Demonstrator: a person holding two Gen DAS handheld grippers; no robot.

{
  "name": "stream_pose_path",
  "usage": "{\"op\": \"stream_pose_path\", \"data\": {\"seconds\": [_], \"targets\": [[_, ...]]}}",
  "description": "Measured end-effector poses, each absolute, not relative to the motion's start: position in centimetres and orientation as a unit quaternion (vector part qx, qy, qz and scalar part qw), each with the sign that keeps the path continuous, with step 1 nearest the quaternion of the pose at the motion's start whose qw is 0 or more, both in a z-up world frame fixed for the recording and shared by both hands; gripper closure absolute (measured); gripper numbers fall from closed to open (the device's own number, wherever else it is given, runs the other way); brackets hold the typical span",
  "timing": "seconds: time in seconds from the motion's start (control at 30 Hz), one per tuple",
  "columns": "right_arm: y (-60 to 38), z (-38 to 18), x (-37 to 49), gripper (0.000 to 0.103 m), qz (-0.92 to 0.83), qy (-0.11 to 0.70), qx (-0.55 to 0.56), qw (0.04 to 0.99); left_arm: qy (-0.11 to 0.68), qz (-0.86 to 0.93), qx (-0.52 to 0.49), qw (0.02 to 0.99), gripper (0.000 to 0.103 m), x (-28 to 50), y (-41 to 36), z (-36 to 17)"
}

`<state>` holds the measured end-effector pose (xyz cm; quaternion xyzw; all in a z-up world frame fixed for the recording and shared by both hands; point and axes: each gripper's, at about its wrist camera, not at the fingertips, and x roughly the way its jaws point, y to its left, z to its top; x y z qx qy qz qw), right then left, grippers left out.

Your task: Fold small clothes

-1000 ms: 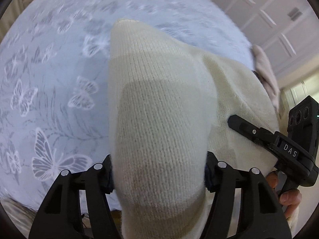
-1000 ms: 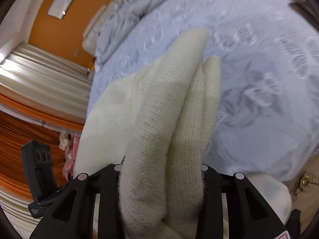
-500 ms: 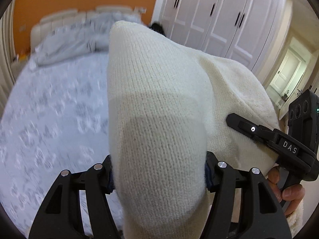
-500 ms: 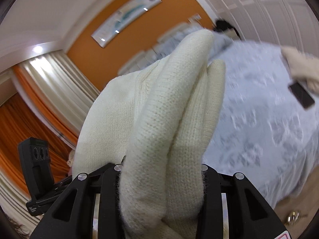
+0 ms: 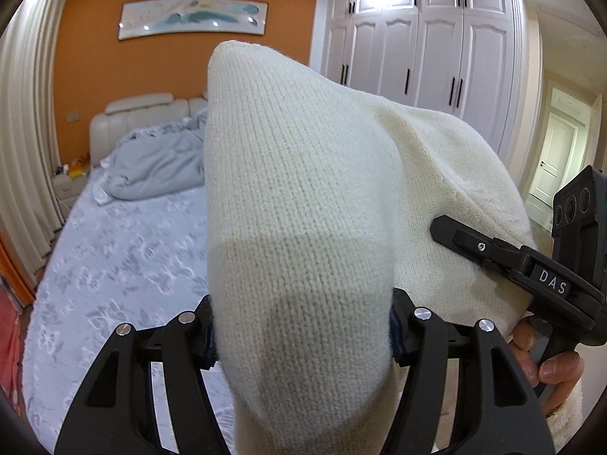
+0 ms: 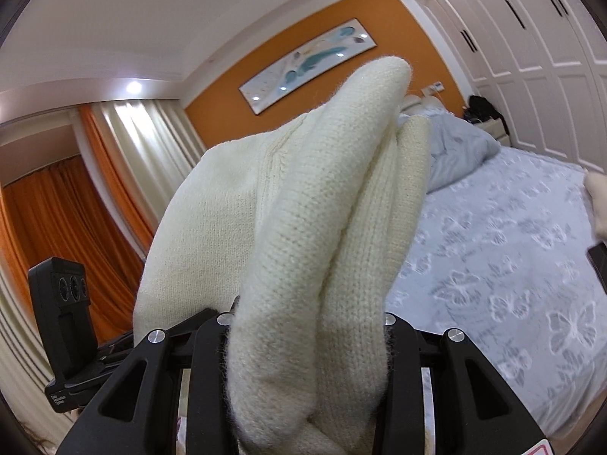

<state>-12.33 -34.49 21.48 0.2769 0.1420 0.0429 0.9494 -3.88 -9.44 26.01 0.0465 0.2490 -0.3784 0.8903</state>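
Observation:
A cream knitted garment (image 5: 303,204) fills the middle of the left wrist view, bunched thickly between the jaws of my left gripper (image 5: 301,326), which is shut on it. In the right wrist view the same cream knit (image 6: 311,250) rises in folded ridges from my right gripper (image 6: 307,326), also shut on it. The garment hangs in the air between both grippers, above the bed. The right gripper's black body (image 5: 531,265) and the hand (image 5: 546,364) that holds it show at the right of the left wrist view. The left gripper's body (image 6: 64,322) shows at the lower left of the right wrist view.
A bed with a pale blue butterfly-print sheet (image 5: 114,265) (image 6: 512,265) lies below, a crumpled blue duvet (image 5: 159,167) at its head. White wardrobe doors (image 5: 436,38) stand to the right, curtains (image 6: 95,208) to the left. A dark flat object (image 6: 599,261) lies at the bed's right edge.
Both grippers rose with the garment and tilted up: the views went from looking down on the sheet to looking across the room at the orange wall. The grips stayed the same.

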Motion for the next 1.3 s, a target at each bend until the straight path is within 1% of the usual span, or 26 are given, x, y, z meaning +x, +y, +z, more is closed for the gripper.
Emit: {"op": "stream_pose_path", "data": {"seconds": [0.57,1.0,1.2,1.3], "targets": [[-27.6,26.2,-6.7,0.070,0.101,0.122,0.227,0.961,0.197,-0.342,0.028,0.918,0.042,-1.2,-1.9,29.9],[-22.0,27.5,-0.4,0.070,0.155,0.124,0.220,0.955,0.173,-0.306,0.009,0.936,0.042,2.4,4.2,31.1],[-20.9,25.2,3.9,0.070,0.160,0.160,0.227,0.947,0.197,-0.295,0.001,0.935,0.042,5.8,5.4,29.3],[-21.0,21.2,6.6,0.069,0.153,0.201,0.241,0.937,0.234,-0.295,-0.011,0.926,0.041,8.4,5.7,25.9]]}}
